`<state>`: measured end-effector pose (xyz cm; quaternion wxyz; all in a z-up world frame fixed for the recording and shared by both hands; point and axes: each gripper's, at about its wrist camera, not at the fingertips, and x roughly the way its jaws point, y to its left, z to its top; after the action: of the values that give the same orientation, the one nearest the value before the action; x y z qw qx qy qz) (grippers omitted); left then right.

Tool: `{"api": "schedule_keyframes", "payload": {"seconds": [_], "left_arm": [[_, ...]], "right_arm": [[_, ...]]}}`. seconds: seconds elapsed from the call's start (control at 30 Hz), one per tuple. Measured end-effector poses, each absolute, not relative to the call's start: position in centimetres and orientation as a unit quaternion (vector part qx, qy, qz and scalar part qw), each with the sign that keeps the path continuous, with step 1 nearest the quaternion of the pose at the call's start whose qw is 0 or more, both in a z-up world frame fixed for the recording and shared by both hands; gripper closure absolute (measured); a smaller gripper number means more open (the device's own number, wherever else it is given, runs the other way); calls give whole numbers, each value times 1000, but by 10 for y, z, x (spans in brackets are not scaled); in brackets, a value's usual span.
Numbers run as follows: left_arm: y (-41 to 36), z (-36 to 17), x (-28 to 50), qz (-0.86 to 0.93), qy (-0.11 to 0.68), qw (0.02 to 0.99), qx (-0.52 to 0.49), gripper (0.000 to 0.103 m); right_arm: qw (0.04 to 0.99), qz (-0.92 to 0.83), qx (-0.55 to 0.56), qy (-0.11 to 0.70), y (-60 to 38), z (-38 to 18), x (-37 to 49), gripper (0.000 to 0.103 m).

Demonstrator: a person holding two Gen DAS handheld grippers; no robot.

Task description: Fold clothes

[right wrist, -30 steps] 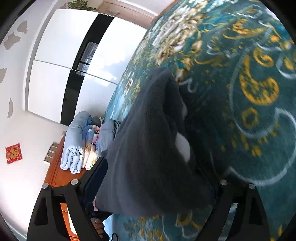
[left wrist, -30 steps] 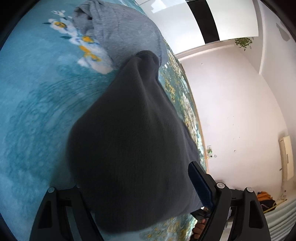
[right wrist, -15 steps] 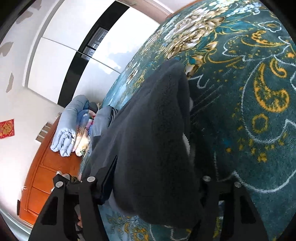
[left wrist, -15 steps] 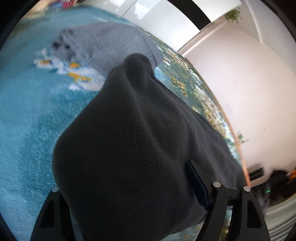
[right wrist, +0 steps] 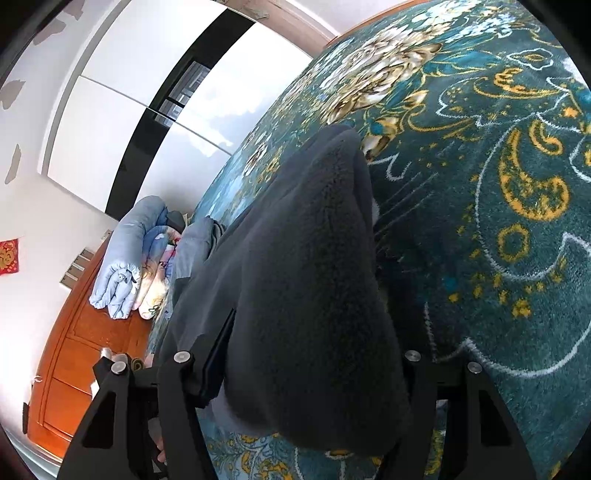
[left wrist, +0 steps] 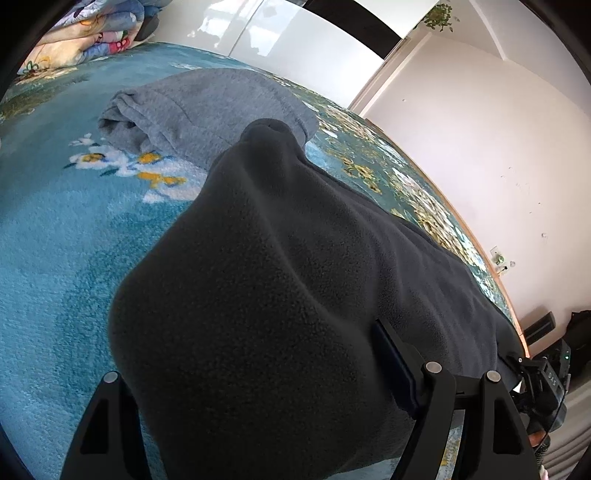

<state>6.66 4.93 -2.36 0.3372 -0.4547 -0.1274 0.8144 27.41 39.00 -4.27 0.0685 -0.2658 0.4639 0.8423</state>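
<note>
A dark grey fleece garment (left wrist: 280, 280) hangs bunched between my two grippers above a teal patterned blanket (left wrist: 55, 229). My left gripper (left wrist: 258, 384) is shut on one part of the garment, which drapes over its fingers and hides the tips. My right gripper (right wrist: 306, 369) is shut on another part of the same dark garment (right wrist: 314, 266), whose far end rests on the blanket (right wrist: 498, 184). The right gripper's body shows at the right edge of the left wrist view (left wrist: 546, 380).
A light grey folded garment (left wrist: 207, 107) lies on the blanket beyond the dark one. Folded quilts (right wrist: 129, 258) are stacked at the far end, also in the left wrist view (left wrist: 81, 33). A white wardrobe (right wrist: 122, 110), an orange wooden cabinet (right wrist: 74, 362) and a pale wall (left wrist: 498, 166) border the bed.
Both grippers have swung with the dark garment held: the left view tilted up to show the quilts and wall, and the garment spread wider toward the right gripper.
</note>
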Motion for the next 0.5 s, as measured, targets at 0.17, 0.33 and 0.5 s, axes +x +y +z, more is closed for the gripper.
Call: {"api": "schedule_keyframes", "payload": {"seconds": [0.17,0.33,0.5], "left_arm": [[47,-24,66,813,-130,340,-454,24],[52,-27,61,810,-137,344,-455,24],[45,-26,62,807,-146,348,-453,25]], "right_arm": [[76,842,-261,466,390,-43,274,36],[77,840,-263,468,391,-42,271,36],[78,838,-261,473,391,-41,270,42]]}}
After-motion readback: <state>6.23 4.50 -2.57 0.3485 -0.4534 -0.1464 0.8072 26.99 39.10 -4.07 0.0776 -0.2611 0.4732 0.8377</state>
